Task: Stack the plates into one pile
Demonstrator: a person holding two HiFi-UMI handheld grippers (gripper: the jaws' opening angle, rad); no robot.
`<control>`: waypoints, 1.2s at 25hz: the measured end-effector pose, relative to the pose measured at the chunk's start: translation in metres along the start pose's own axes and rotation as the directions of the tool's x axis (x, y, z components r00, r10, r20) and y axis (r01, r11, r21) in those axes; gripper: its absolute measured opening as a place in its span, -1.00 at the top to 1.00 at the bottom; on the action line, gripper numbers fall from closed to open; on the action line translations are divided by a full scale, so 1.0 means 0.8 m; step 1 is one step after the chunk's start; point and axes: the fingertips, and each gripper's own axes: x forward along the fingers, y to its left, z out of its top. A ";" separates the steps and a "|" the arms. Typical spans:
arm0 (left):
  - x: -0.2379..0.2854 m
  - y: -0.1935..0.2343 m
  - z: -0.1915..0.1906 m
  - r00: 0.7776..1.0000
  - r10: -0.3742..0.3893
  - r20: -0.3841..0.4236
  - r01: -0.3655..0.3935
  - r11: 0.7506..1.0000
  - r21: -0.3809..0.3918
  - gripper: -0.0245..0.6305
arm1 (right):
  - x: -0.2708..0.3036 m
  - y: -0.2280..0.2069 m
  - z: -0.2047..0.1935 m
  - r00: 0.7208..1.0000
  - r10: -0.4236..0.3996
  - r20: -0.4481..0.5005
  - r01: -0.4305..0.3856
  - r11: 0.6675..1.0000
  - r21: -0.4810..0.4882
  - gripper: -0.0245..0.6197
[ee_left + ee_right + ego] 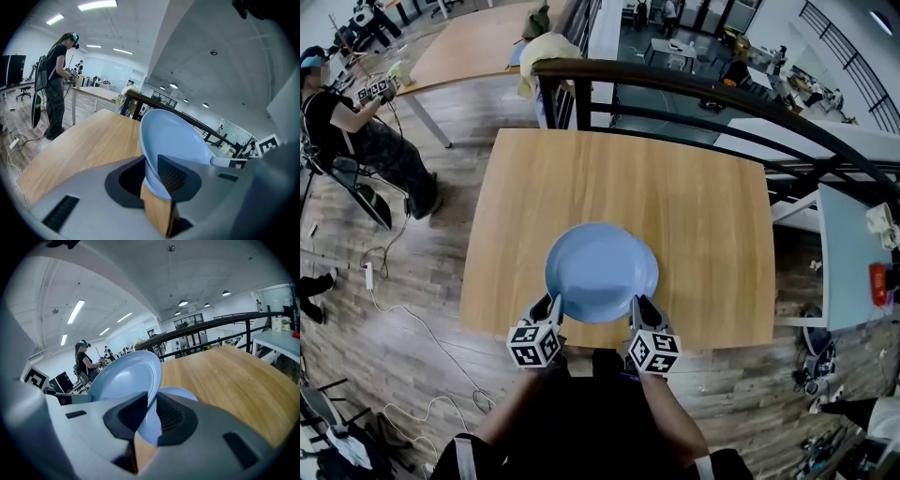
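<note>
A light blue plate [601, 272] hangs over the near half of the wooden table [703, 225], held by its near rim from both sides. My left gripper [553, 307] is shut on the plate's left rim, and in the left gripper view the plate [173, 138] stands tilted between the jaws of that gripper [152, 180]. My right gripper [636, 309] is shut on the right rim, and its own view has the plate [124, 378] caught in its jaws [152, 411]. A second blue plate [177, 393] lies on the table just under the held one, hidden in the head view.
A dark metal railing [675, 80] runs behind the table's far edge. A person [356, 122] stands at the far left by another wooden table [478, 42]. A pale table [853, 272] stands to the right. Cables [403, 309] trail on the floor at the left.
</note>
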 end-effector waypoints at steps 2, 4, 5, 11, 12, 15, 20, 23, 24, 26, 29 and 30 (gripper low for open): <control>0.007 -0.015 -0.003 1.000 -0.006 0.002 0.006 1.000 0.002 0.63 | -0.005 -0.016 0.004 1.000 -0.004 0.004 0.004 1.000 0.002 0.70; 0.015 -0.031 -0.006 1.000 -0.011 0.000 0.011 1.000 0.003 0.63 | -0.010 -0.032 0.009 1.000 -0.009 0.005 0.009 1.000 0.003 0.70; 0.019 -0.038 -0.008 1.000 -0.012 -0.001 0.012 1.000 0.004 0.63 | -0.012 -0.040 0.011 1.000 -0.011 0.006 0.011 1.000 0.002 0.70; 0.039 -0.083 -0.024 1.000 -0.016 -0.011 0.016 1.000 0.009 0.63 | -0.027 -0.089 0.018 1.000 -0.018 0.002 0.018 1.000 0.009 0.70; 0.041 -0.089 -0.027 1.000 -0.015 -0.012 0.015 1.000 0.009 0.63 | -0.028 -0.096 0.018 1.000 -0.017 -0.001 0.017 1.000 0.011 0.70; 0.047 -0.099 -0.037 1.000 -0.006 -0.019 0.006 1.000 0.010 0.63 | -0.031 -0.111 0.014 1.000 -0.013 -0.011 0.013 1.000 0.016 0.70; 0.050 -0.103 -0.052 0.999 0.009 -0.030 -0.009 1.000 0.006 0.63 | -0.032 -0.122 0.002 0.999 -0.008 -0.033 0.008 1.000 0.019 0.70; 0.053 -0.101 -0.064 0.999 0.020 -0.043 -0.019 1.000 0.004 0.63 | -0.030 -0.126 -0.005 0.999 -0.006 -0.052 0.007 1.000 0.019 0.70; 0.054 -0.100 -0.068 0.999 0.024 -0.048 -0.024 1.000 0.001 0.63 | -0.029 -0.128 -0.009 0.998 -0.006 -0.060 0.008 1.000 0.020 0.70; 0.054 -0.098 -0.077 0.998 0.034 -0.061 -0.034 0.999 -0.004 0.63 | -0.028 -0.131 -0.017 0.997 -0.007 -0.079 0.009 1.000 0.023 0.70; 0.056 -0.092 -0.091 0.995 0.046 -0.085 -0.047 0.999 -0.010 0.63 | -0.024 -0.134 -0.029 0.994 -0.010 -0.108 0.012 1.000 0.024 0.70; 0.057 -0.089 -0.094 0.995 0.049 -0.092 -0.050 0.999 -0.012 0.63 | -0.022 -0.134 -0.033 0.993 -0.010 -0.117 0.013 1.000 0.024 0.70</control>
